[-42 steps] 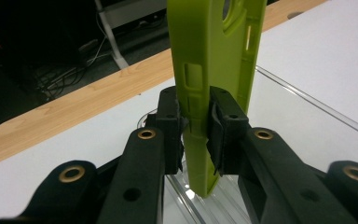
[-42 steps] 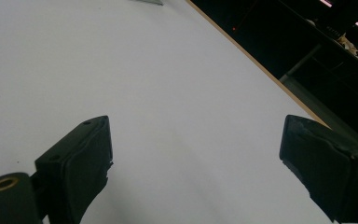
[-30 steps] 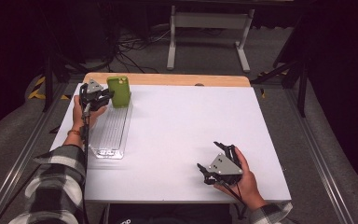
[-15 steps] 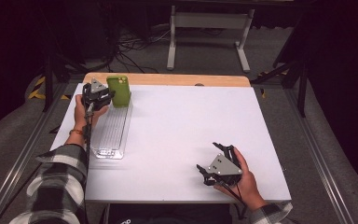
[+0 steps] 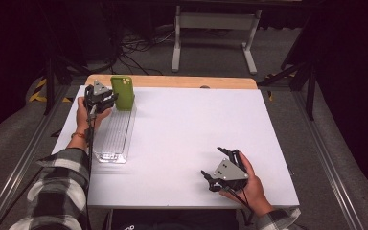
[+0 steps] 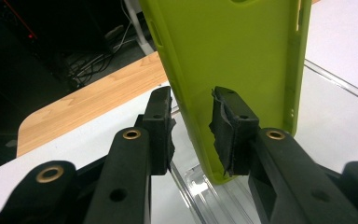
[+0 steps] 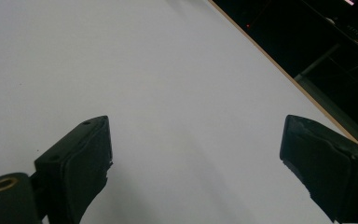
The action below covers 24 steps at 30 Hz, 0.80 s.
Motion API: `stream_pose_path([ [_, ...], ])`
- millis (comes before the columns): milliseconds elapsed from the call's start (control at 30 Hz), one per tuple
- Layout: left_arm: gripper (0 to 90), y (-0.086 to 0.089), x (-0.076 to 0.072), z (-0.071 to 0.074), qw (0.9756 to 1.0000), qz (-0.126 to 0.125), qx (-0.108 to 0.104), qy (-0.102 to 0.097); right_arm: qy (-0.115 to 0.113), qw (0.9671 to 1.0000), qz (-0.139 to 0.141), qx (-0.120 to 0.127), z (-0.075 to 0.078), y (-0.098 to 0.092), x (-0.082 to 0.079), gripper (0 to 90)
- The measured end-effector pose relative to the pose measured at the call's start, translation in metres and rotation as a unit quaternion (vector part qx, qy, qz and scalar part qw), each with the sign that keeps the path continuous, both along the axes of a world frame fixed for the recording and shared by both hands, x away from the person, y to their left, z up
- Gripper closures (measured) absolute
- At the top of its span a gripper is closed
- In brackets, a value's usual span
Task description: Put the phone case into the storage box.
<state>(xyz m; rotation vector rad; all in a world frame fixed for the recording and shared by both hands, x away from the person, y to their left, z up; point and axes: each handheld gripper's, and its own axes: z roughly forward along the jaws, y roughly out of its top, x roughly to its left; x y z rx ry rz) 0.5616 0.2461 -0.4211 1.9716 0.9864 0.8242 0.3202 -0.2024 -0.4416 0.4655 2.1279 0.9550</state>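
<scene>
We judge placement nearly done: the green phone case [image 6: 233,70] stands upright in the clear tray [image 5: 117,132], between the just-opening left claw [image 6: 193,133] pads; withdrawal remains, right claw [image 7: 196,163] idling open.

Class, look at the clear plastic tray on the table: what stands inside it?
A green phone case stands upright at the far end of the clear tray, between the left gripper pads. Its bottom edge is partly hidden behind the right-hand pad.

White table [image 5: 187,139], wooden far edge [image 5: 172,81], floor cables [image 5: 134,45].
</scene>
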Motion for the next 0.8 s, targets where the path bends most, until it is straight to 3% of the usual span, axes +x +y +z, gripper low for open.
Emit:
stream_pose_path([
  [800,65.9,0.0048,-0.0045,0.0052,0.9997,0.012,-0.018,-0.012,-0.003,1.0,-0.001,0.004,0.0012,-0.0001,-0.0007,10.0],
])
